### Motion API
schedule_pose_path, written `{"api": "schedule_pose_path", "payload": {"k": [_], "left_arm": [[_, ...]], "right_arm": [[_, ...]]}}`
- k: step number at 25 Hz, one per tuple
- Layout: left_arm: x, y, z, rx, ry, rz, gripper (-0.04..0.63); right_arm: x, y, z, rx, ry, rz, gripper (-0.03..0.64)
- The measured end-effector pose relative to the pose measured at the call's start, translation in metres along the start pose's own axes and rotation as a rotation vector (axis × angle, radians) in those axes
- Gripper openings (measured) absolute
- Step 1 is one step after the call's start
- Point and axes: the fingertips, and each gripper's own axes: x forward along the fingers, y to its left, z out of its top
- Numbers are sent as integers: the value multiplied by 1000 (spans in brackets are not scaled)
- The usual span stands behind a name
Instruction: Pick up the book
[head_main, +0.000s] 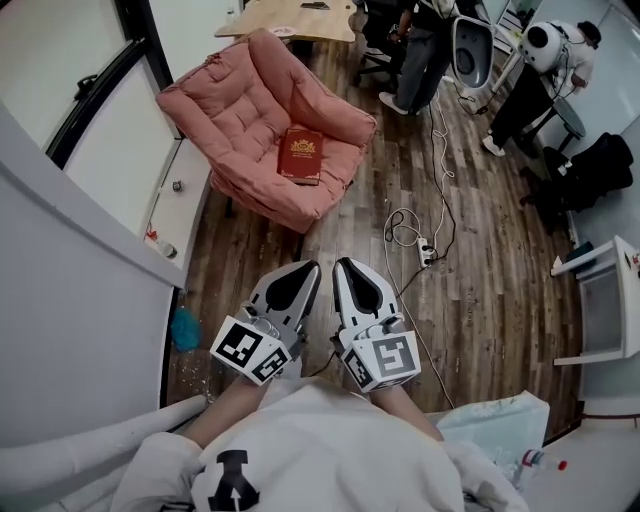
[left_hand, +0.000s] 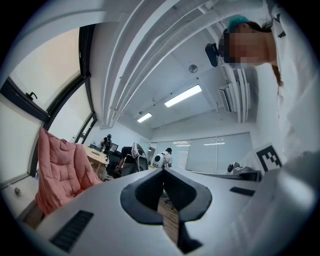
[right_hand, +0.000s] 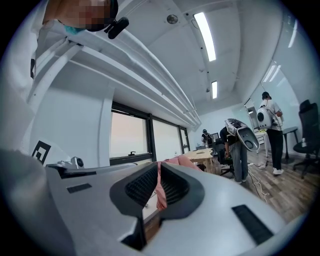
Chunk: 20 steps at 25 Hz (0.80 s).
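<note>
A dark red book (head_main: 301, 153) with a gold crest lies flat on the seat of a pink cushioned armchair (head_main: 240, 100), far ahead of both grippers. My left gripper (head_main: 309, 267) and right gripper (head_main: 344, 264) are held side by side close to my body, pointing toward the chair. Both are shut with nothing between their jaws. In the left gripper view the jaws (left_hand: 162, 173) meet, and the armchair (left_hand: 60, 170) shows at the left. In the right gripper view the jaws (right_hand: 159, 167) meet too, with a strip of the pink armchair (right_hand: 183, 161) behind them. The book is hidden in both gripper views.
A power strip (head_main: 426, 252) and white cables trail over the wooden floor right of the path to the chair. A grey wall and window sill (head_main: 110, 215) run along the left. People (head_main: 420, 45) stand by a wooden desk (head_main: 290, 18) behind the chair. A white side table (head_main: 606, 300) is at the right.
</note>
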Motion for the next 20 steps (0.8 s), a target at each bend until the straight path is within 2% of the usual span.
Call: {"api": "schedule_pose_path", "payload": {"k": [13,20], "left_arm": [[82,142,38,15,22,-79,5],[104,185,26,-18,65,-96,5]], "right_arm": [[162,-33,5,25,-34,-73,38],[207,-46,-11,36,-16,-101,38]]}}
